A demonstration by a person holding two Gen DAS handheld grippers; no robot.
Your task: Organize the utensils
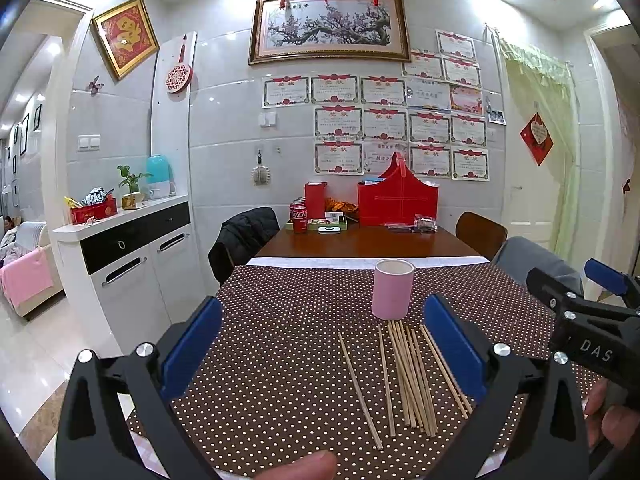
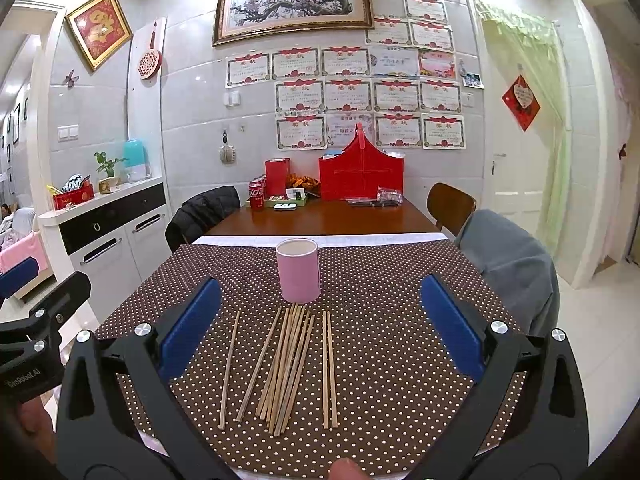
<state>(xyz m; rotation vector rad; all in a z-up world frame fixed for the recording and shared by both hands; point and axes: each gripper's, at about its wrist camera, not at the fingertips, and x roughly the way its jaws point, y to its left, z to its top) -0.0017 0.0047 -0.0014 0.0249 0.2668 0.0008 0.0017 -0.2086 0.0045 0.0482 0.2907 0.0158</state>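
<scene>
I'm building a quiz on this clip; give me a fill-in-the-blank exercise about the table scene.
1. The chopsticks lie flat on the ____-dotted tablecloth.
2. The cup behind them is ____ in colour.
3. Both the left gripper and right gripper have their jaws ____.

Missing words: white; pink; open

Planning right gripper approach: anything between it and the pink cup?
Yes: the chopsticks lie on the dotted cloth between the open right gripper and the pink cup, their far ends reaching its base. Shown in the right wrist view.
</scene>
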